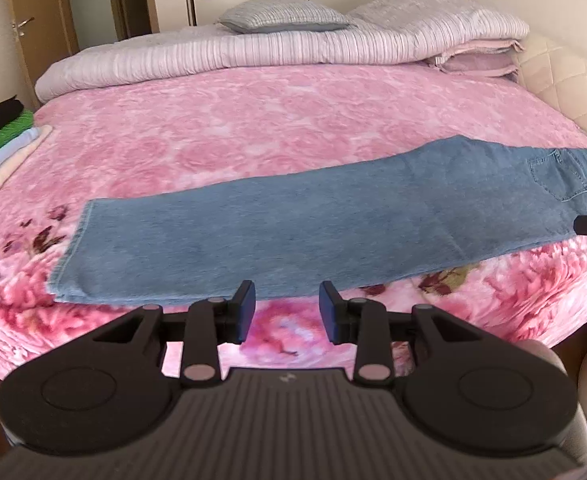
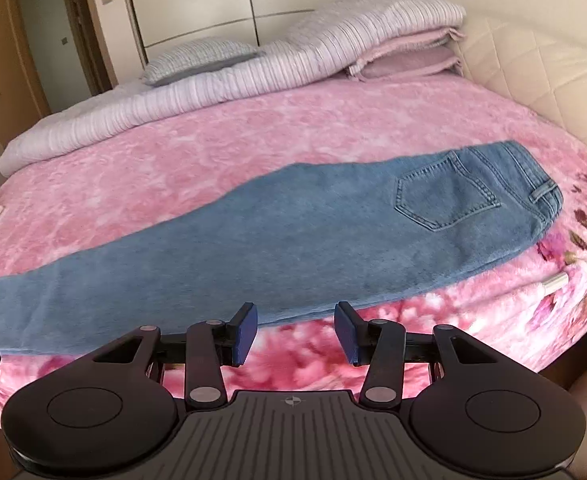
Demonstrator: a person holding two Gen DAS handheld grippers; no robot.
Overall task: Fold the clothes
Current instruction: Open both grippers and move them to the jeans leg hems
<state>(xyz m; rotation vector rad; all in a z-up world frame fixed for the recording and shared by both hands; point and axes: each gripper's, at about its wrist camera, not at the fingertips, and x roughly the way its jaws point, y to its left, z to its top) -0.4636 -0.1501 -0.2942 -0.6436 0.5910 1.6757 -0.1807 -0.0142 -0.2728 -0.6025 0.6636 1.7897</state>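
Left gripper [image 1: 287, 312]: ours, nearest the lens; its two jaws stand apart with nothing between them, held over the pink blanket just short of the denim's near edge.
Right gripper [image 2: 296, 334]: also ours; two jaws parted and empty, just before the near edge of the denim.
Jeans [image 1: 293, 232]: we count one pair, folded lengthwise leg on leg and lying flat across the bed; hem to our left, waist to our right, one back pocket [image 2: 447, 196] facing up.
Blanket [image 1: 253, 128]: one, pink and floral, under the jeans.
Folded stack [image 1: 3, 140]: one pile at the bed's left edge, well apart from the jeans; we make out four or so layers: black, green, pale blue, cream.
Duvet [image 1: 213, 56]: one, striped, rolled along the far side.
Pillows: we see one grey pillow [image 1: 281, 16] on the duvet, and pink ones stacked at far right, number unclear.
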